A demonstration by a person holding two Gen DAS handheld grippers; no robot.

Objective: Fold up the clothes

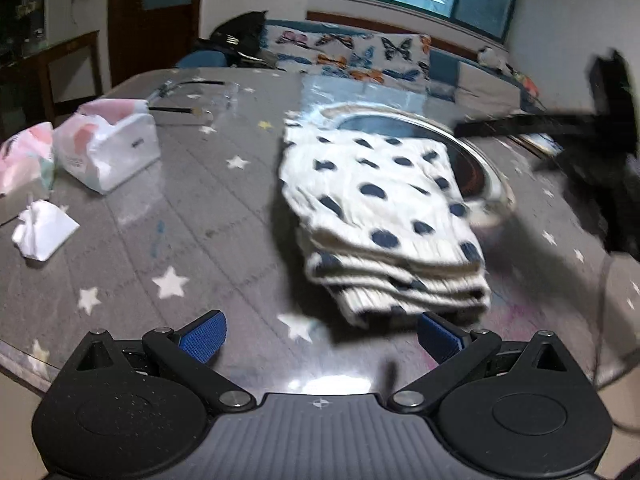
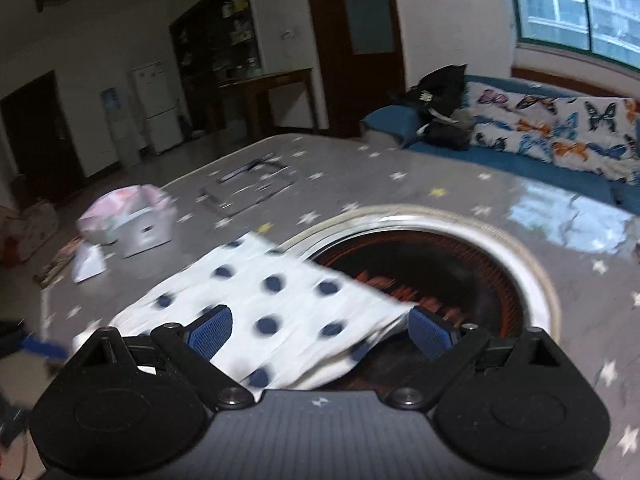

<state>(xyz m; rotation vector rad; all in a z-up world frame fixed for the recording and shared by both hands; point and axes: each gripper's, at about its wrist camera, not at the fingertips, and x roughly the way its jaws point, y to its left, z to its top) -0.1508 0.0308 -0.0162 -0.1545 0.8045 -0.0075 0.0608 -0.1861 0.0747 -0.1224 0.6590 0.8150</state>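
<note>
Garment: a white cloth with dark dots, seen folded into a stack on the table, one edge laid over the rim of the round heater set into the tabletop.
Left gripper: held near the stack's front edge, fingers spread apart, nothing gripped.
Right gripper: held above the cloth, fingers spread apart, nothing gripped.
Elsewhere: a tissue pack and a crumpled tissue are seen well apart from the cloth.
</note>
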